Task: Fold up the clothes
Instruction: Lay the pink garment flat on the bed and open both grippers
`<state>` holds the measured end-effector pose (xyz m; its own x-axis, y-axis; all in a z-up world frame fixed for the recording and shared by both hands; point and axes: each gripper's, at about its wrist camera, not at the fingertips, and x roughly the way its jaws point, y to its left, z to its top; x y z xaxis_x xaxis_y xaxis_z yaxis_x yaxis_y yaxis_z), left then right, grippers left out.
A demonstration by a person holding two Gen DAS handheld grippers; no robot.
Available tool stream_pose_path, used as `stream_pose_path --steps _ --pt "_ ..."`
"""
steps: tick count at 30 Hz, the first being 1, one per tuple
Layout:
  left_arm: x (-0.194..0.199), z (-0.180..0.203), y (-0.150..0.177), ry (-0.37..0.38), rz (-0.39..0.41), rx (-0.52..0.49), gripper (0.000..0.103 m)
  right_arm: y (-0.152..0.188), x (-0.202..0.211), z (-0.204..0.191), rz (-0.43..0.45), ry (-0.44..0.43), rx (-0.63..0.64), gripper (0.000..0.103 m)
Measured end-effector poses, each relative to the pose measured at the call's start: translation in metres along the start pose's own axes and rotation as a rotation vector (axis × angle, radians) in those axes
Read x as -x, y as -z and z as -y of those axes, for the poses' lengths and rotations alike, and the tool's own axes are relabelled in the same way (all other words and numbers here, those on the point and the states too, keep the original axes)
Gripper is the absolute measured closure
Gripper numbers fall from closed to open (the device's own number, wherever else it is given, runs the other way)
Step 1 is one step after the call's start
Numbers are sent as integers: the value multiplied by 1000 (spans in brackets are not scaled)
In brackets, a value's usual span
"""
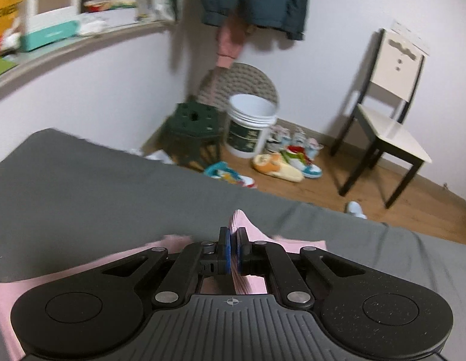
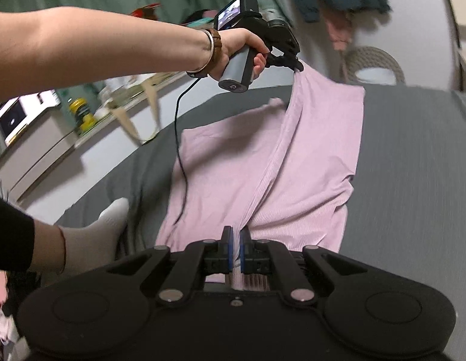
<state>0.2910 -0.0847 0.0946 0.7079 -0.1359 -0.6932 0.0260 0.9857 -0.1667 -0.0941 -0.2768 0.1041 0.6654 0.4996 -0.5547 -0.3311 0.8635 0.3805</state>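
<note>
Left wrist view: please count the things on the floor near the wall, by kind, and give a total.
Chair: 1
Bucket: 1
Green stool: 1
Round woven piece behind the bucket: 1
Shoes and slippers: several in a blurred heap; exact number cannot be told
Total, footwear left out: 4

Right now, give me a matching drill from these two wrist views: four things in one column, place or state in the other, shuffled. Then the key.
Things:
1. pink garment
2. left gripper
3. white bucket
4. chair

Place or state:
A. on the wood floor by the wall, seat bare
B. raised over the bed, shut on a far edge of the cloth
C. spread on the grey bed, one edge lifted into a ridge
D. on the floor beside a green stool, shoes in front

Pairs: 1-C, 2-B, 3-D, 4-A

The right gripper is also shut on the pink garment, at the near edge.
</note>
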Motion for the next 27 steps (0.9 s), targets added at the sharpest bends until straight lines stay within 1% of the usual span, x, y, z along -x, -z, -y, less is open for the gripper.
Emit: stream_pose_path --steps 4,7,9,11,14,17,22,27 --pt "12 -55 5 -75 -1 25 100 -11 -9 -26 -23 -36 107 98" --pt "21 -96 10 -125 1 51 100 -14 -21 -49 -63 -55 197 98" --pt "24 -121 13 -154 -6 73 100 -14 -34 -62 -109 -86 228 98" --pt "25 -141 19 -177 -15 89 100 -12 -47 -74 -142 -105 268 98" --pt "25 -168 32 -191 -33 113 100 -9 -64 -87 -189 -127 310 98" --pt "24 -190 45 -200 -43 135 100 -8 -78 -92 -230 -153 325 98" --pt "24 -216 63 -207 -49 165 100 -3 -95 -93 -296 -168 352 98" --pt "27 -222 70 -220 -48 169 100 1 -97 -90 -324 -180 343 98"
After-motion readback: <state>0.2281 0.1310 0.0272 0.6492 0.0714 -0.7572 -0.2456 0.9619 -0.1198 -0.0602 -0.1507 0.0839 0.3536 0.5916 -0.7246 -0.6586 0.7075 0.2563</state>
